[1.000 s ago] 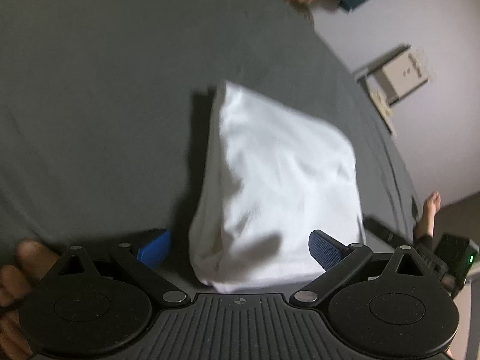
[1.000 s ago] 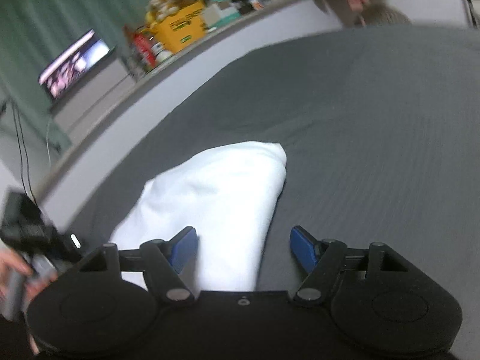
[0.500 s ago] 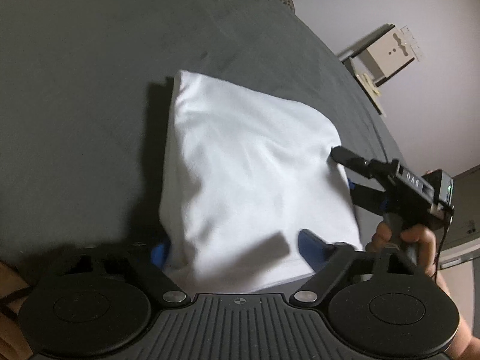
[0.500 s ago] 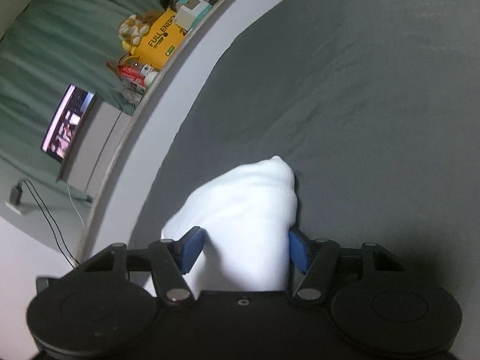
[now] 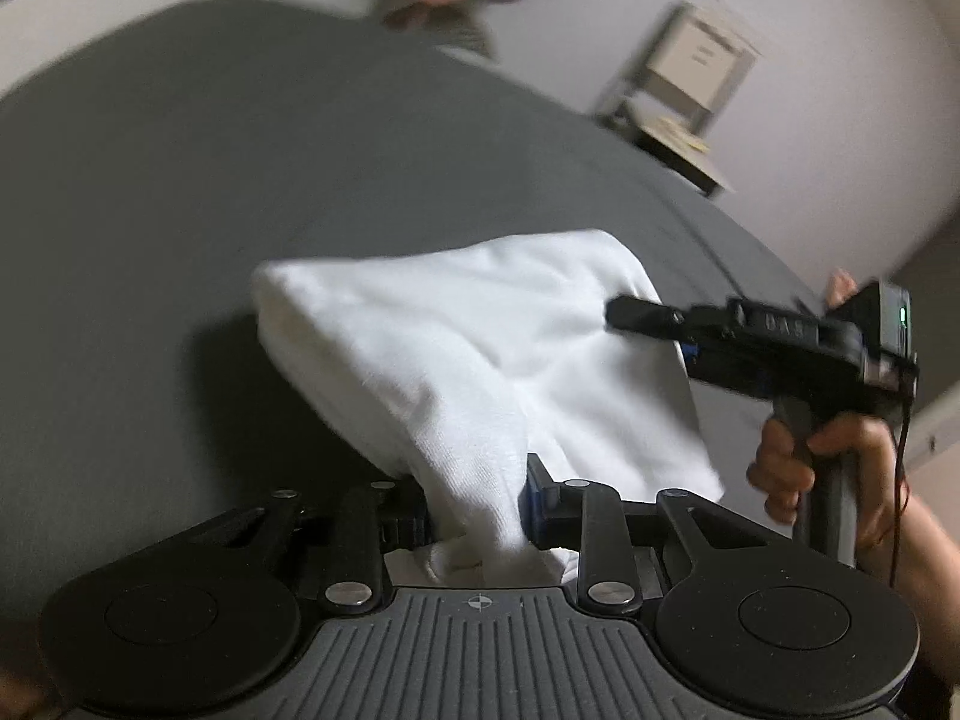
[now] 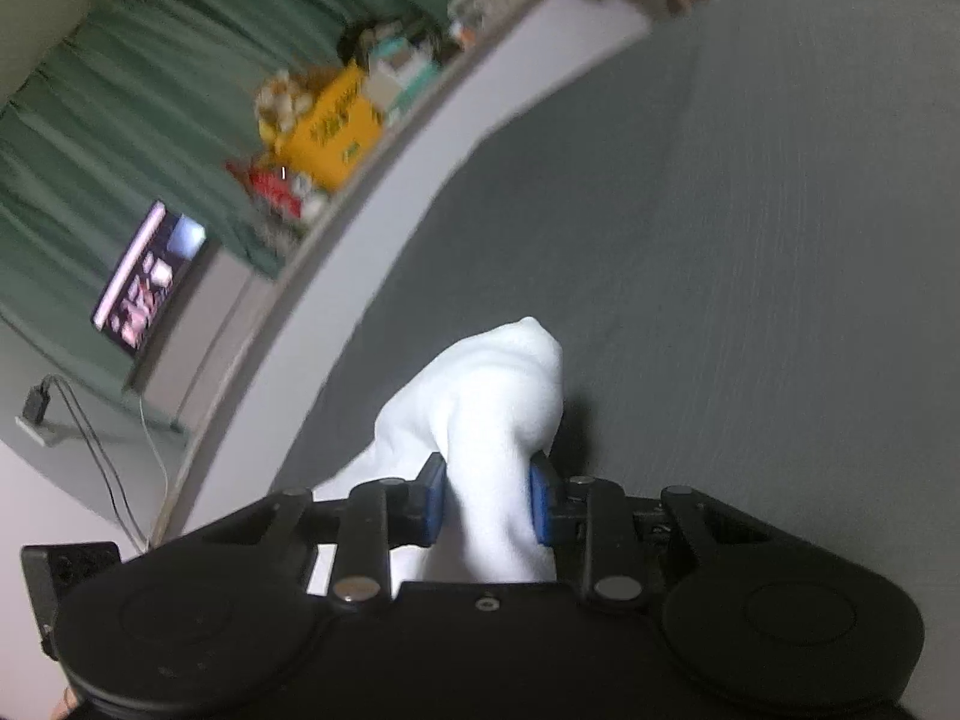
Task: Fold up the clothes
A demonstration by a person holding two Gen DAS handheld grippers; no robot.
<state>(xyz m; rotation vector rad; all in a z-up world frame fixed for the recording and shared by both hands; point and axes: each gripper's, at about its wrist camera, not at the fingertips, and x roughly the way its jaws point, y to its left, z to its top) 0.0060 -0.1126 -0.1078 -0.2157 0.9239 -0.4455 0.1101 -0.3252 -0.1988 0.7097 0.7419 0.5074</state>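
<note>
The only lettering near legible is a pale, blurred "DAS"-like mark on the side of the right gripper (image 5: 657,333) in the left wrist view, while the print on the yellow box (image 6: 333,129) on the ledge is too smeared to read.

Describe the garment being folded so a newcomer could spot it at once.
Start at the wide grey bed sheet filling both views. Near its middle sits one white garment, bunched and partly lifted, a corner between each gripper's closing jaws. It is the only white, soft thing on the sheet.
</note>
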